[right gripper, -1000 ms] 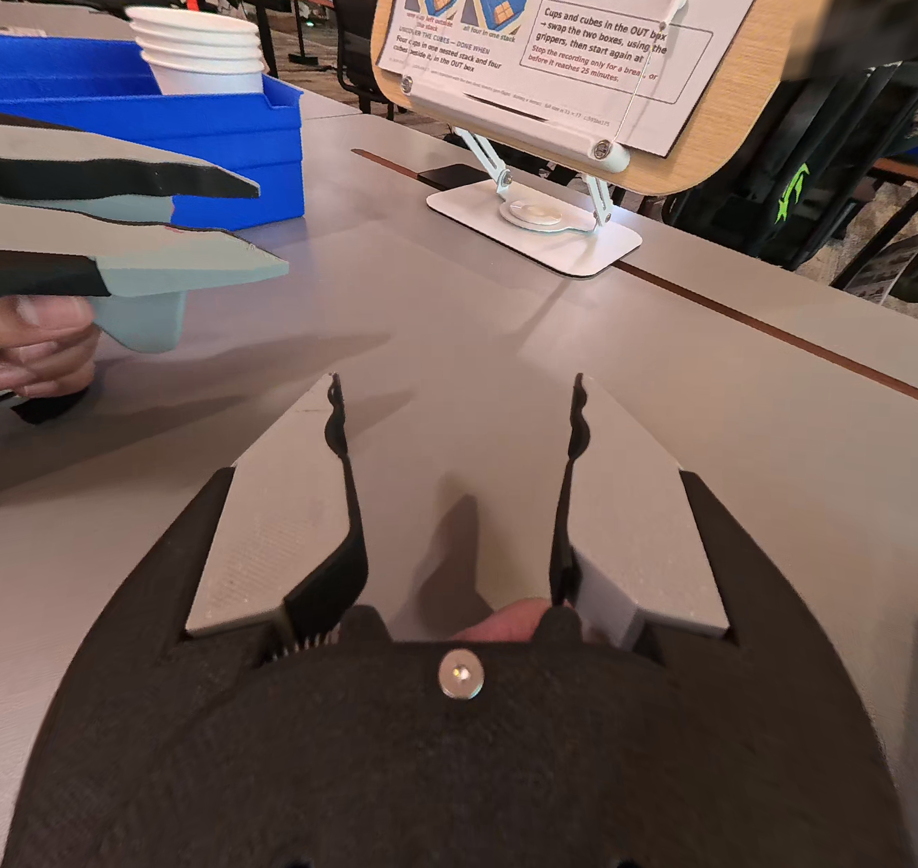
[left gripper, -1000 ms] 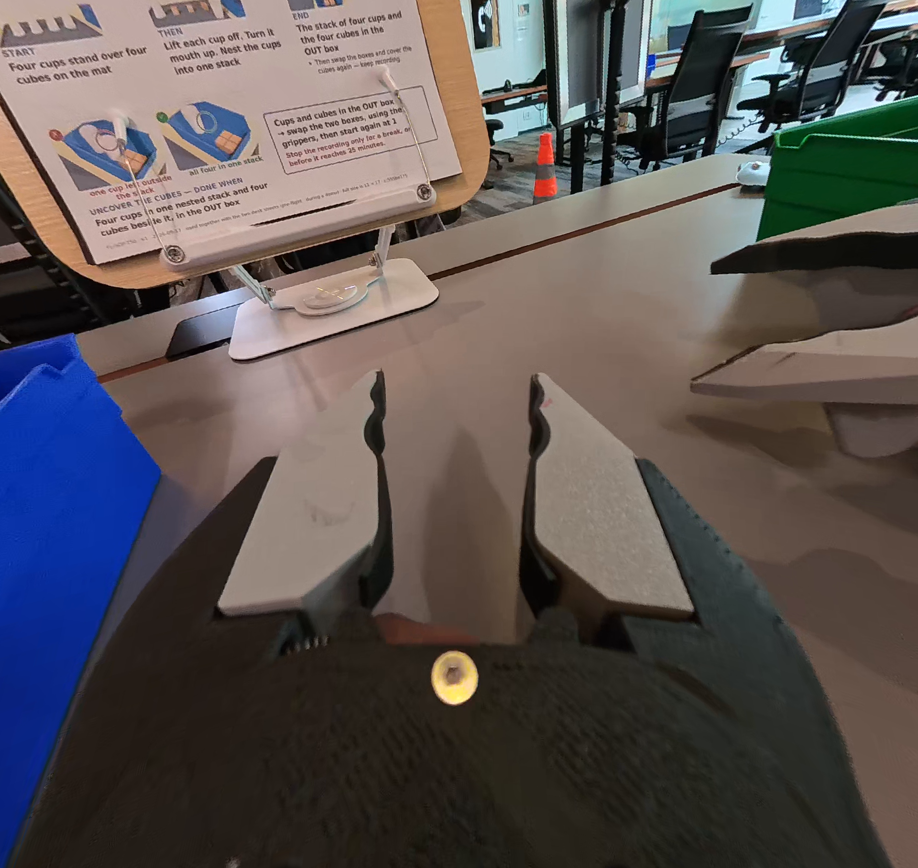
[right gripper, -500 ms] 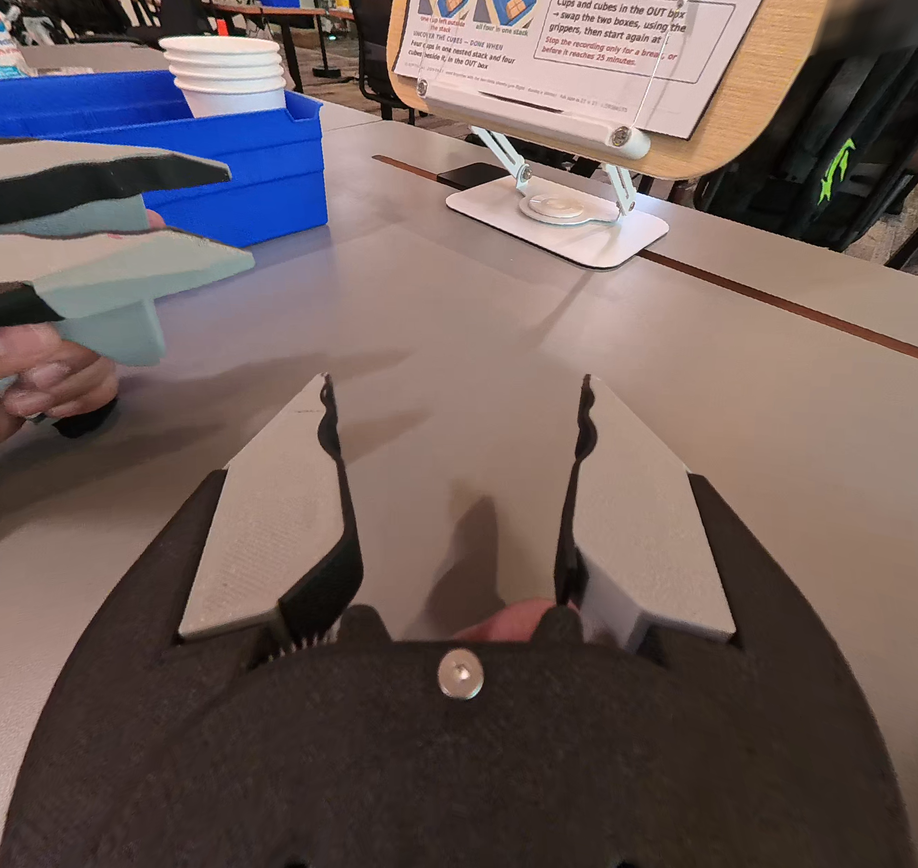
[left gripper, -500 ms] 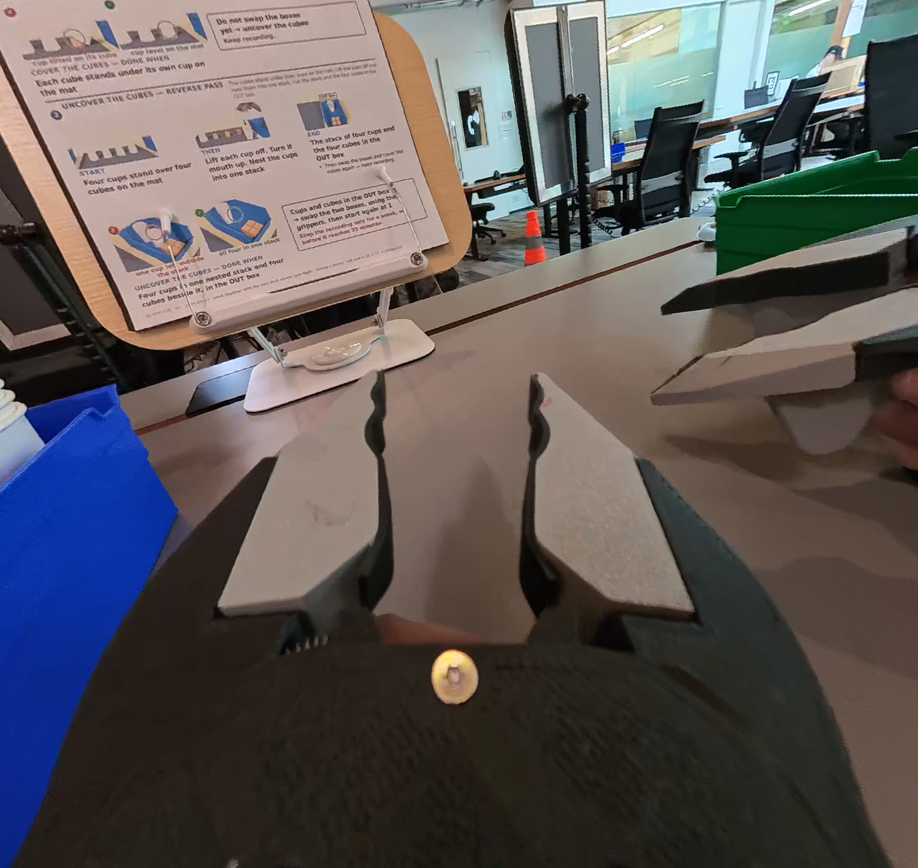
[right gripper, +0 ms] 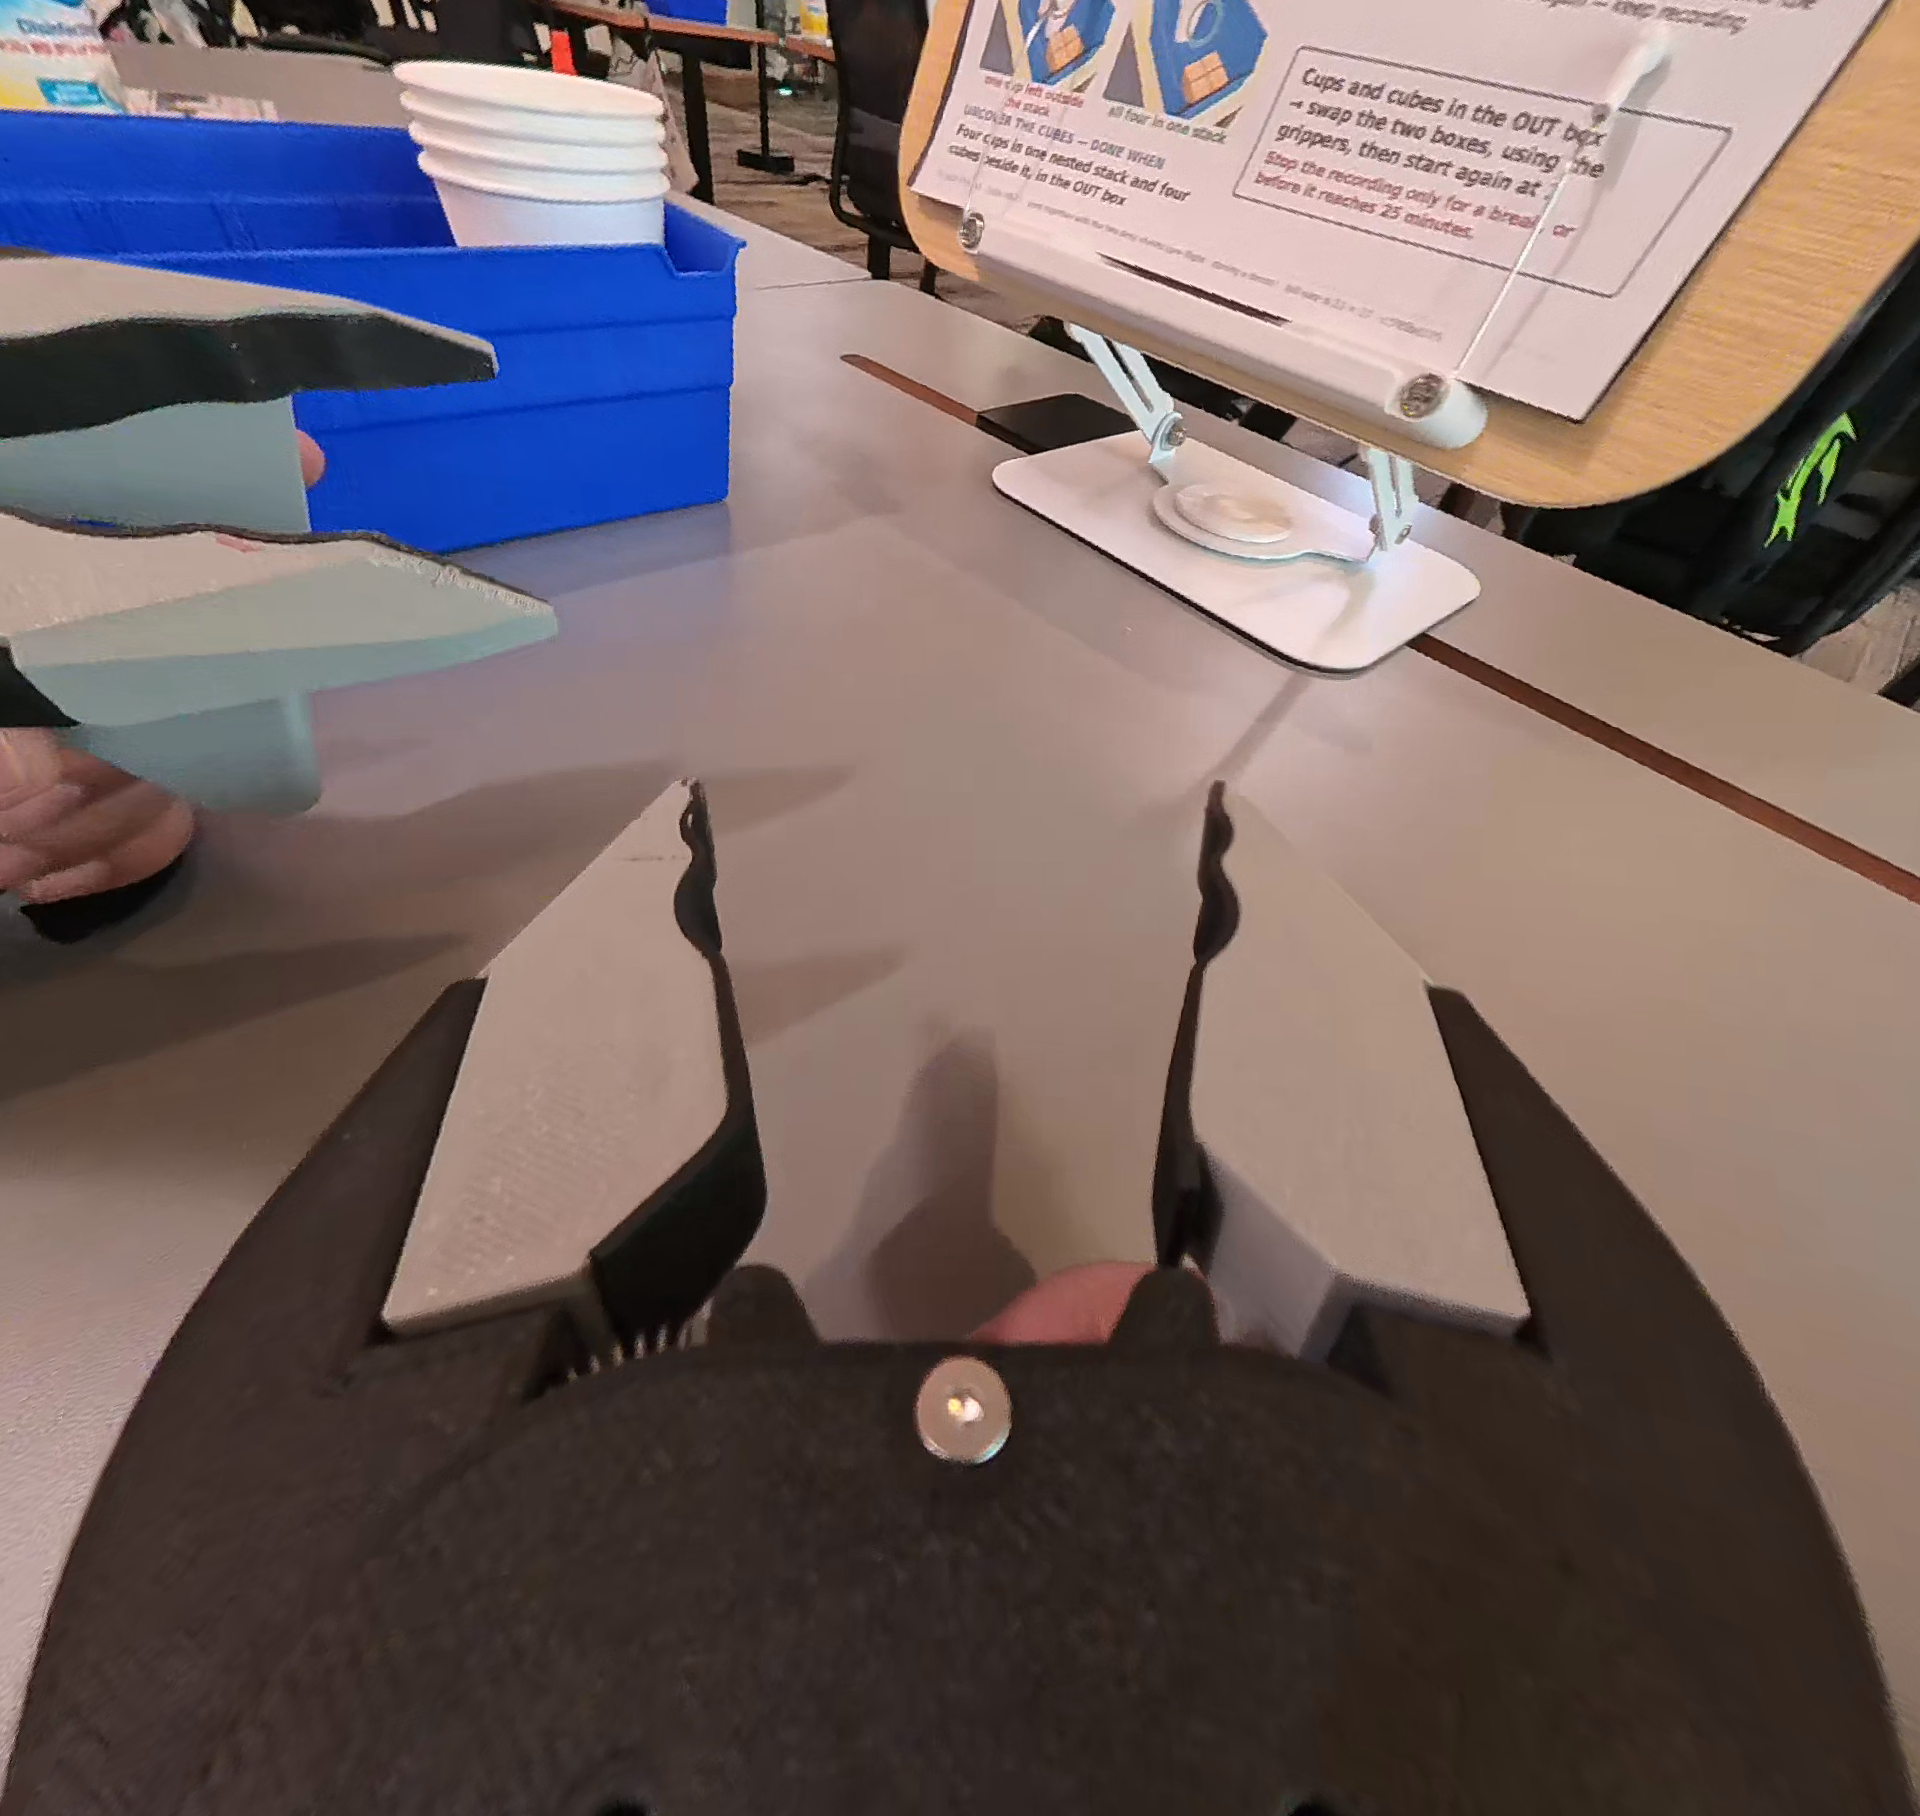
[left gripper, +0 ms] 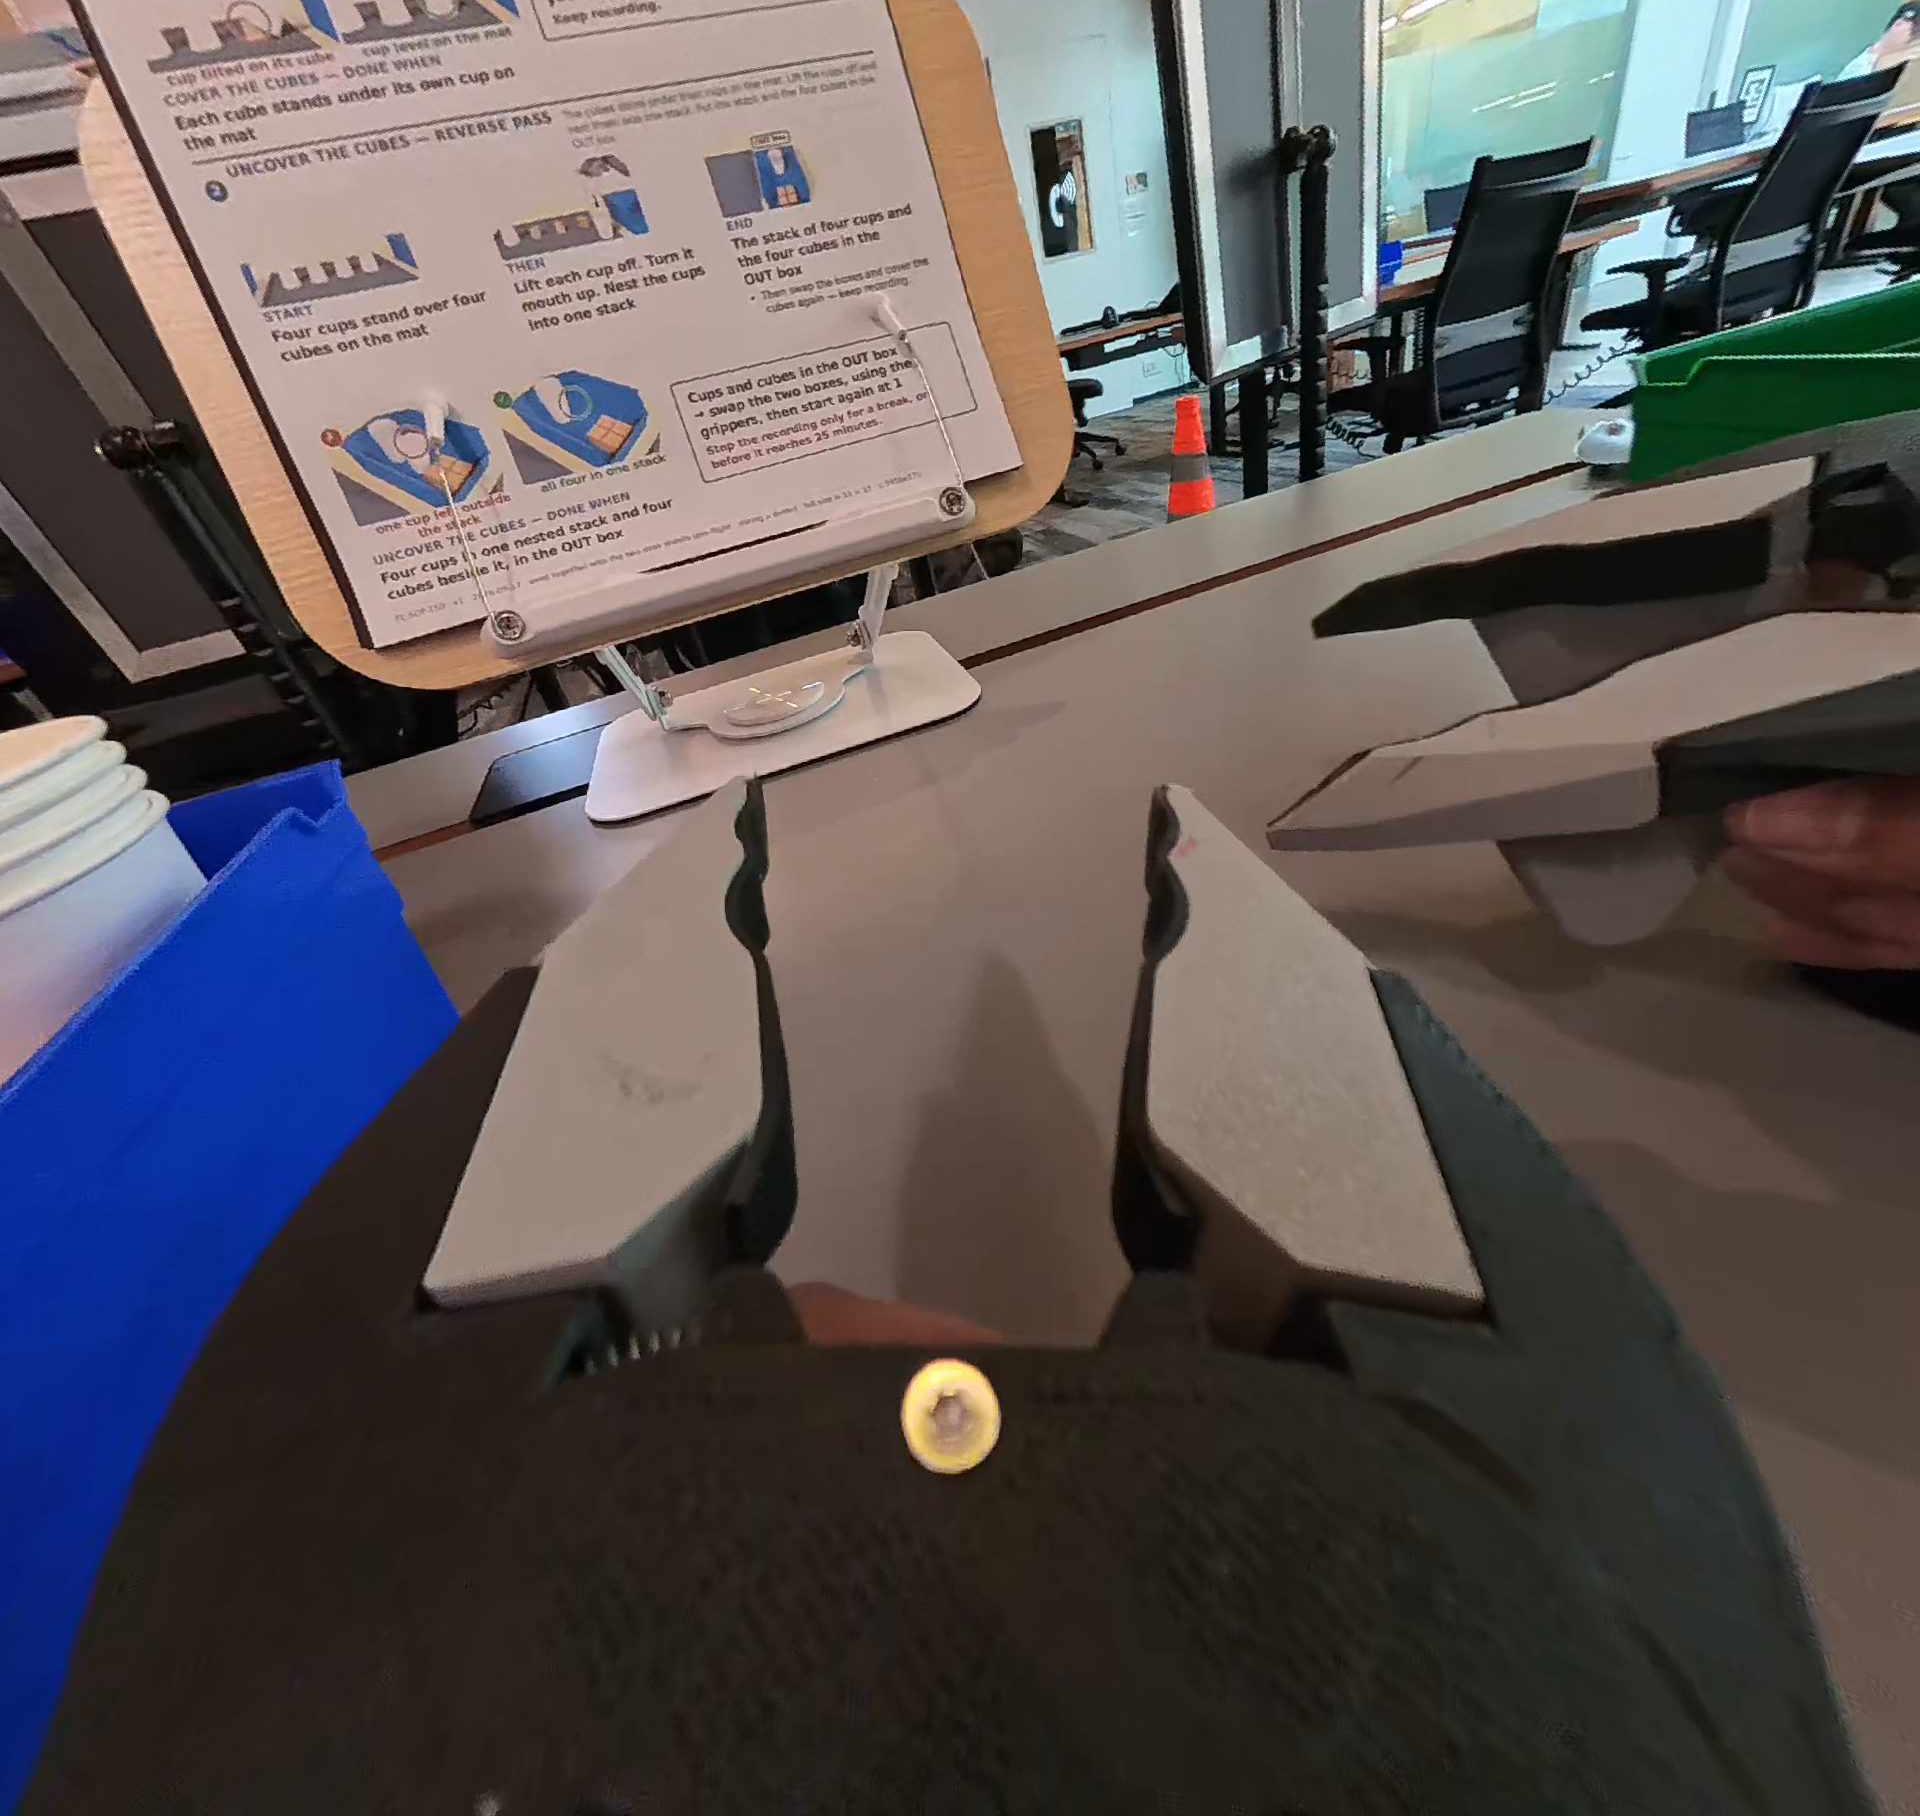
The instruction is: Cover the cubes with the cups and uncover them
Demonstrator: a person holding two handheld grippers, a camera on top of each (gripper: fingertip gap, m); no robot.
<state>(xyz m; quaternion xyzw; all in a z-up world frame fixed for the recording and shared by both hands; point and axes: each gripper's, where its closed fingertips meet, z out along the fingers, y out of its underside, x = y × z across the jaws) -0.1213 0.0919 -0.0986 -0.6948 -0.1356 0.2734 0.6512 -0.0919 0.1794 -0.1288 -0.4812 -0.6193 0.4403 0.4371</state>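
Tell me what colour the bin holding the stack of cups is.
Blue. The bin holds the white stack of cups; it shows best in the right wrist view.

The left gripper [left gripper: 954, 810], grey-fingered on a black body, hangs with jaws parted and bare. The matching right gripper [right gripper: 951, 810] gapes wider, also bare, a hand [left gripper: 1829, 873] beneath it.
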